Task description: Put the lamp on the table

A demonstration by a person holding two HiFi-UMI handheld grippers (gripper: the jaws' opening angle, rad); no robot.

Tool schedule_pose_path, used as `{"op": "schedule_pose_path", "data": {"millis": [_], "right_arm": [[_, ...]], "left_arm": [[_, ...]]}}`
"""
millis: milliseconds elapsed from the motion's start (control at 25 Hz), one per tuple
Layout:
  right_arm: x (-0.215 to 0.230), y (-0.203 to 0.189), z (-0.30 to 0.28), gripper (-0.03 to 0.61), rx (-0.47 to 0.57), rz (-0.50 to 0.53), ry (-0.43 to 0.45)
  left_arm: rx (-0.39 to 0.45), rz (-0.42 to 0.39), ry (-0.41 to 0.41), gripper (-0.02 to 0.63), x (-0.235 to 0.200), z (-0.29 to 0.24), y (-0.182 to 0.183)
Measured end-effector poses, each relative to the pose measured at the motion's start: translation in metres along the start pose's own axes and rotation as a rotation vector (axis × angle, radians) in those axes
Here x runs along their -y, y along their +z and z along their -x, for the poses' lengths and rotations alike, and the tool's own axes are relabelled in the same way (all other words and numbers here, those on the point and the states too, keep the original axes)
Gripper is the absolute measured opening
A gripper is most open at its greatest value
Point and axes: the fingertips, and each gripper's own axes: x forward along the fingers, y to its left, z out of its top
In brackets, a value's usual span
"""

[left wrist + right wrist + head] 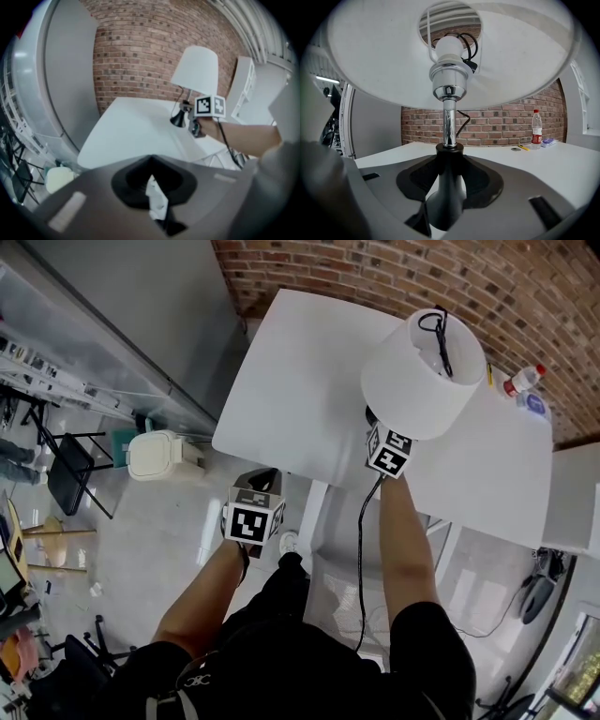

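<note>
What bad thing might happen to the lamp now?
1. The right hand-held gripper grips the lamp only at its black base, under a big shade, so it may tip.
2. The base is near the table's edge in the left gripper view; let go there, it might fall off.
3. The cord hangs down past the arm and may snag.

The white table (pixel 300 381) against the brick wall (pixel 375 268) carries the lamp (pixel 422 371) near its front edge and, at the far end, a water bottle (pixel 536 129), pencil (pixel 523 147) and blue packet (pixel 548 142).
</note>
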Motion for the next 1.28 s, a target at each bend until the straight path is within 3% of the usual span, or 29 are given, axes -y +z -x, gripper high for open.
{"op": "schedule_pose_path", "data": {"millis": [240,440,480,520,560,600,880,1040,1280], "right_arm": [[-0.005,-0.001,0.006,0.156,-0.008,-0.011,0.040],[0.001,-0.024,0.041,0.183,-0.080,-0.021,0.040],[0.003,-0.026,0.052,0.158,-0.097,-0.026,0.037],[0.005,-0.027,0.064,0.039,-0.110,-0.029,0.034],[0.006,-0.026,0.077,0.000,-0.118,-0.036,0.040],[0.005,-0.023,0.090,0.000,-0.121,-0.047,0.055],[-0.008,0.045,0.182,-0.002,-0.027,-0.055,0.170],[0.008,0.085,0.237,-0.002,0.034,-0.078,0.146],[0.046,0.111,0.305,-0.002,0.037,-0.122,0.097]], "left_arm": [[0.007,0.012,0.021,0.002,0.000,0.009,-0.001],[0.021,0.014,0.010,0.002,0.013,0.016,0.004],[0.030,0.014,0.006,0.002,0.018,0.018,0.007],[0.041,0.015,0.003,0.002,0.023,0.021,0.011],[0.054,0.015,0.000,0.002,0.029,0.024,0.015],[0.068,0.014,-0.004,0.002,0.037,0.027,0.019],[0.147,0.002,-0.046,0.002,0.096,0.059,0.049],[0.205,-0.036,-0.073,0.002,0.140,0.077,0.068],[0.262,-0.074,-0.089,0.002,0.196,0.108,0.081]]}}
